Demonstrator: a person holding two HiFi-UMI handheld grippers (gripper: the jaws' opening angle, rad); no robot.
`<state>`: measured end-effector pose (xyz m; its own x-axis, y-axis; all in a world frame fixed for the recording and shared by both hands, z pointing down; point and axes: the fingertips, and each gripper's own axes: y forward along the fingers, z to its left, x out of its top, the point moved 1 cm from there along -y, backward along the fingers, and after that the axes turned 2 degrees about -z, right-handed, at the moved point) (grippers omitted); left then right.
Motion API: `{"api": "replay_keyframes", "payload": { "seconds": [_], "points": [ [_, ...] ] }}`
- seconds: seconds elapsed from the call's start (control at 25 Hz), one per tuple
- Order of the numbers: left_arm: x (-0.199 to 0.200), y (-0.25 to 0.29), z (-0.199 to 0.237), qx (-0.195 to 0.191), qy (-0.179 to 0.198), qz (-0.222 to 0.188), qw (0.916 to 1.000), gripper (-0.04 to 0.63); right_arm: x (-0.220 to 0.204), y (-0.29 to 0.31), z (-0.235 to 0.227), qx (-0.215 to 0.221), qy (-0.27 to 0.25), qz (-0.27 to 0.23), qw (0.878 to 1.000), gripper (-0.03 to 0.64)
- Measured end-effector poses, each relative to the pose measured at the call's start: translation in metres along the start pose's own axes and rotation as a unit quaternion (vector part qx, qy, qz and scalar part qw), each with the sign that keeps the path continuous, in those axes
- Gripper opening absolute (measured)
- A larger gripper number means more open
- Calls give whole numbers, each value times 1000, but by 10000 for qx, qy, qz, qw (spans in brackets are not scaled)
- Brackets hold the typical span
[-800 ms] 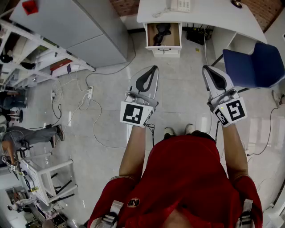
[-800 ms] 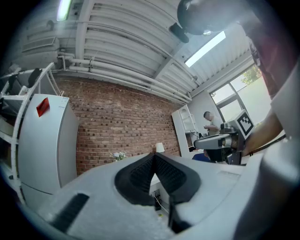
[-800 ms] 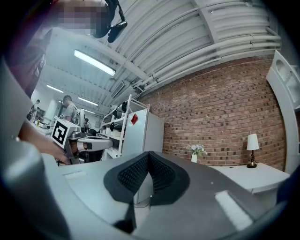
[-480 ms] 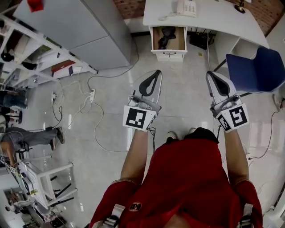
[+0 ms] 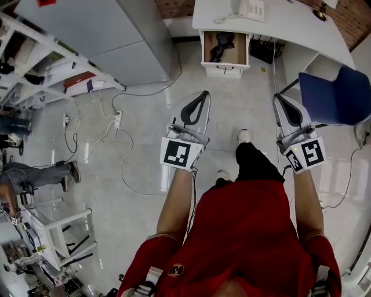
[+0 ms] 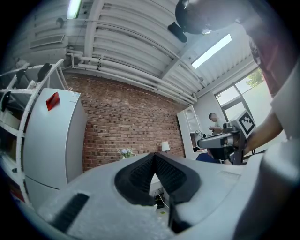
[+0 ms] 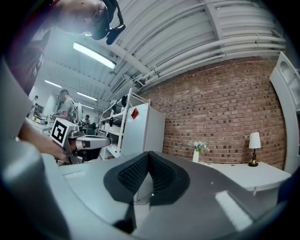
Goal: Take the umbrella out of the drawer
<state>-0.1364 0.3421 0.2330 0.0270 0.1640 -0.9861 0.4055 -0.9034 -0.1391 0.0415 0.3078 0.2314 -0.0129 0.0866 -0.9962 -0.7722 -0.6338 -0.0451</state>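
Under the white desk (image 5: 290, 26), a wooden drawer (image 5: 206, 53) stands pulled open, with the black folded umbrella (image 5: 223, 45) lying inside. Both grippers are held level over the floor, well short of the drawer and pointing toward it. My left gripper (image 5: 203, 94) is shut with nothing in it; its black pads meet at the tip (image 6: 154, 155). My right gripper (image 5: 280, 98) is shut and empty too, its pads closed into a point (image 7: 149, 153). The drawer shows only in the head view.
A grey cabinet (image 5: 116, 35) stands left of the desk, with a blue chair (image 5: 336, 96) at the right. A power strip (image 5: 117, 120) and cables lie on the tiled floor at the left. Shelving (image 5: 35, 58) and a seated person (image 5: 35, 174) are further left. A telephone (image 5: 252, 8) sits on the desk.
The person has stepped toward the desk, one foot now forward, so the drawer sits lower and a little right in the head view. Both grippers stay shut and held out in front.
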Motion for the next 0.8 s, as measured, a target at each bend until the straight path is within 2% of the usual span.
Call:
{"api": "replay_keyframes", "payload": {
  "seconds": [0.16, 0.4, 0.8],
  "points": [
    [-13, 20, 18, 55, 79, 124, 9999, 6, -12, 24, -18, 41, 32, -18, 10000, 12],
    [-40, 81, 59, 145, 235, 434, 9987, 6, -35, 83, -77, 26, 31, -77, 10000, 12],
    [-106, 234, 118, 246, 212, 819, 9961, 6, -80, 177, -204, 62, 127, 123, 9998, 12]
  ]
}}
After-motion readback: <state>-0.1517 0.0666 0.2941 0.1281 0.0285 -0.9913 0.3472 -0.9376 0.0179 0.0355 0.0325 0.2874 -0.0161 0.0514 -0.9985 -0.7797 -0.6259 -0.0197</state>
